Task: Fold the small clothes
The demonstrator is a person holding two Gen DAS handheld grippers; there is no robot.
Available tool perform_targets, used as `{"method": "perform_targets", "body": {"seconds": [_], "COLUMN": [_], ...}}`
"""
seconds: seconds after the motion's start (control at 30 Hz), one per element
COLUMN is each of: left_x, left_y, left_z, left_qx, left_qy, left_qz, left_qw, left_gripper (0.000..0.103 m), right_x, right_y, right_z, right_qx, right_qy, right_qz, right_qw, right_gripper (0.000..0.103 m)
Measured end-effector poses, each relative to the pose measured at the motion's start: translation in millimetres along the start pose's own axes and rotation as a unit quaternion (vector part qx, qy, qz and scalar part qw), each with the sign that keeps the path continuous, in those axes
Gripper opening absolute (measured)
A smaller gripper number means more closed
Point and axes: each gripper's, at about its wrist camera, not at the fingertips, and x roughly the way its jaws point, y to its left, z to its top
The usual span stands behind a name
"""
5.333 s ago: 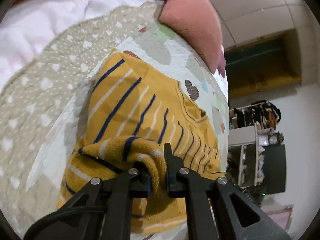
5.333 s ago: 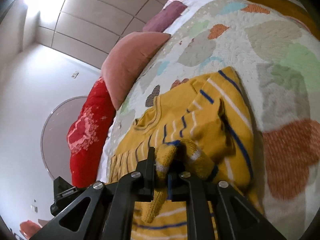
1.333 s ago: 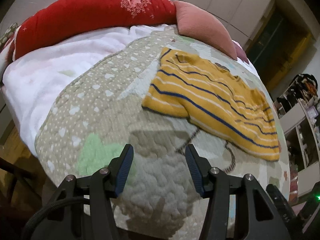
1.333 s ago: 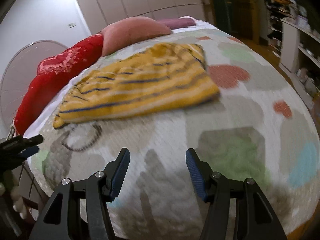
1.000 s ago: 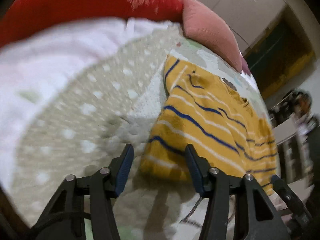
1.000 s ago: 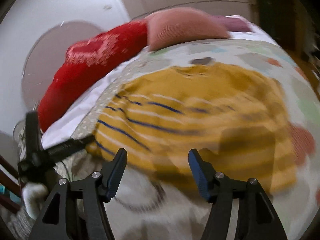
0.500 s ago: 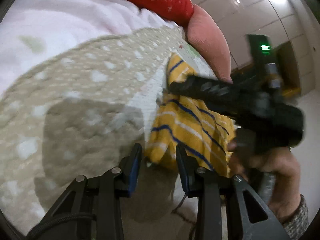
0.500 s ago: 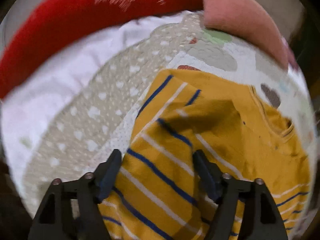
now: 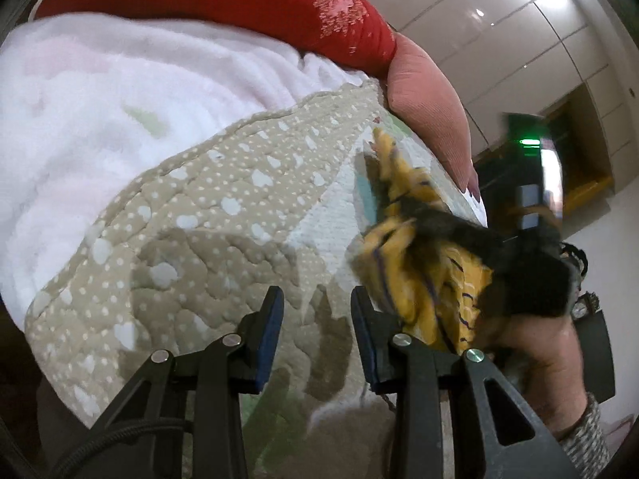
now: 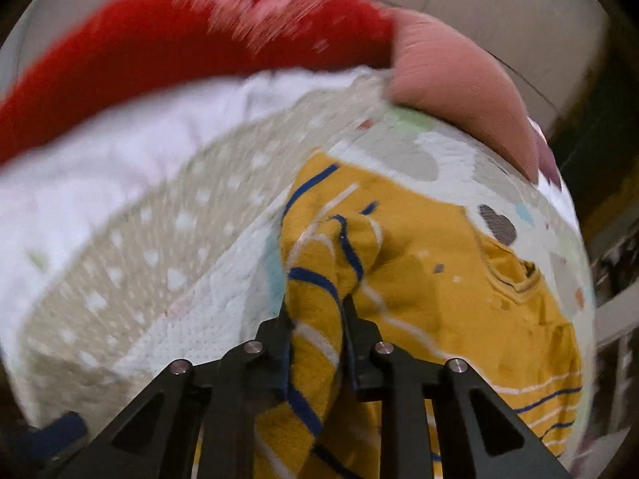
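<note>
Fold in progress: right gripper (image 10: 313, 319) clamped on a bunched edge of the yellow striped top (image 10: 439, 291), lying on the quilt (image 9: 191, 231) near its pillow-side edge. Left gripper (image 9: 315, 311) spread and empty, just beside the cloth. Next, probably: carry the pinched edge across the top's body and lay it flat.

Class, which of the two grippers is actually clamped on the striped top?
The right gripper: its jaws pinch the yellow striped top, while the left gripper hangs open above the quilt.
</note>
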Motion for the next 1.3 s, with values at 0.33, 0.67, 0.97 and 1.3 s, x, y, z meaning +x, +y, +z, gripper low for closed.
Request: {"method": "perform_targets", "body": {"seconds": [0.33, 0.67, 0.97, 1.3], "left_x": [9, 31, 44, 27], "left_y": [-60, -126, -160, -180], "left_z": [-16, -53, -84, -94], "left_qx": [0.076, 0.155, 0.198, 0.231], "left_qy": [0.029, 0.085, 0.104, 0.087], "left_qz": [0.003, -0.008, 0.01, 0.025], "left_qw": [0.9967, 0.9843, 0.9746, 0.9688], "left_gripper": [0.033, 0.033, 0.034, 0.035], "right_x": [-48, -37, -122, -83], "right_y": [-200, -325, -318, -254], "right_z": [-55, -183, -174, -178], "right_qx": [0.225, 0.391, 0.36, 0.266], "right_qy": [-0.057, -0.054, -0.156, -0.079], "right_qz": [0.028, 0.082, 0.068, 0.092], "right_qw": [0.972, 0.915, 0.917, 0.956], "right_gripper": [0.02, 0.045, 0.061, 0.008]}}
